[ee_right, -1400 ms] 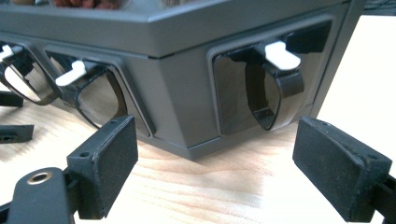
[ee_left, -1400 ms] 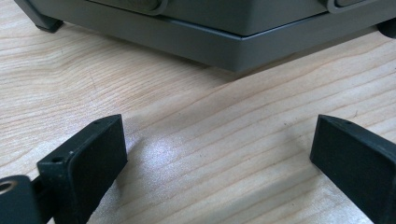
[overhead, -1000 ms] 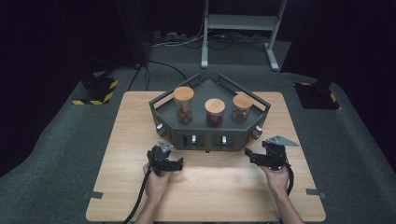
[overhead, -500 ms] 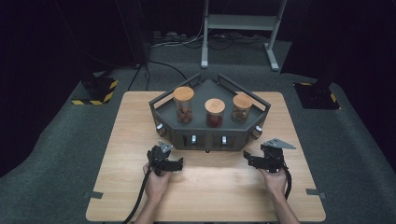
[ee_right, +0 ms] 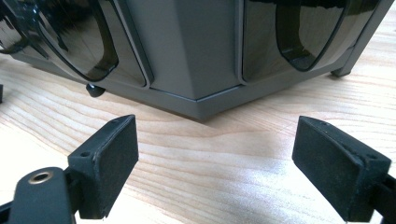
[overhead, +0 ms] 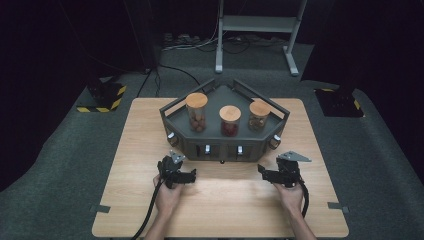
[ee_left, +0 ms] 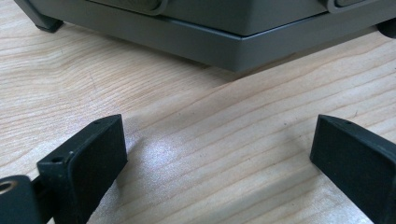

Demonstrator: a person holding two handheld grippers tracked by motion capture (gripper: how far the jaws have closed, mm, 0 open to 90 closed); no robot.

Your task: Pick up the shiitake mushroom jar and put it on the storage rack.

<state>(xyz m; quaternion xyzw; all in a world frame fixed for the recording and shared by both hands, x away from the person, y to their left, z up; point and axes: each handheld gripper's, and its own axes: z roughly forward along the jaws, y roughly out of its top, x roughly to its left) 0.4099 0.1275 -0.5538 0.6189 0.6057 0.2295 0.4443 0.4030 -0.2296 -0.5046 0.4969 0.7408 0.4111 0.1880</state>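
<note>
Just short of the rack, both grippers wait wide open and empty.

Left gripper point(overhead: 186, 176) and right gripper point(overhead: 265, 172) rest low on the table point(overhead: 135, 150), near the grey rack point(overhead: 222, 141) at mid-table holding three wood-lidded jars point(overhead: 230, 120). Rigid and probably heavy, it carries fragile, slippery glass; gripping its side rails looks safest.

The surface point(overhead: 130, 150) is pale wood with fine grain lines. The angular rack point(overhead: 226, 137) is dark grey, and its three jars point(overhead: 230, 121) carry tan wooden lids. Both claws, left point(overhead: 181, 176) and right point(overhead: 270, 173), are matte black. At ten o'clock, a yellow-and-black striped block point(overhead: 111, 97) sits on the grey floor point(overhead: 65, 165).
</note>
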